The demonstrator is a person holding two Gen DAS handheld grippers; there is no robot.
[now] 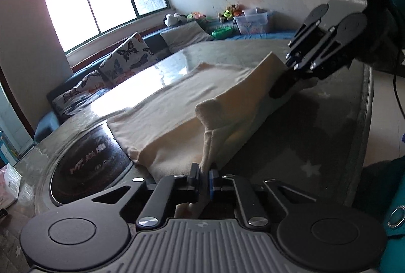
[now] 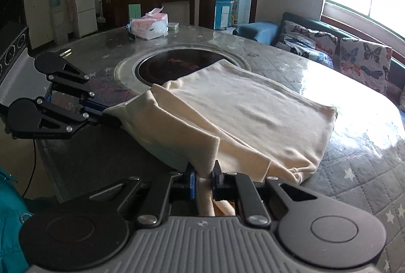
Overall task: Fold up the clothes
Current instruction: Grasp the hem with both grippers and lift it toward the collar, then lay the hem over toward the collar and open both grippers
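A cream garment [image 1: 177, 106] [image 2: 253, 111] lies spread on the grey quilted table, its near edge lifted off the surface. My left gripper [image 1: 205, 178] is shut on one near corner of the cloth. It shows at the left in the right wrist view as the left gripper [image 2: 111, 116], its tips buried in the fabric. My right gripper [image 2: 204, 178] is shut on the other near corner. In the left wrist view that right gripper [image 1: 283, 88] reaches in from the upper right, pinching the cloth. The lifted edge hangs taut between the two grippers.
A round black cooktop [image 1: 88, 164] [image 2: 172, 65] is set into the table [image 2: 367, 176], partly under the garment's far end. A tissue box [image 2: 150, 25] stands at the table's far side. A sofa with butterfly cushions [image 2: 349, 55] runs below the window. A teal sleeve [image 2: 10, 197] is at the near left.
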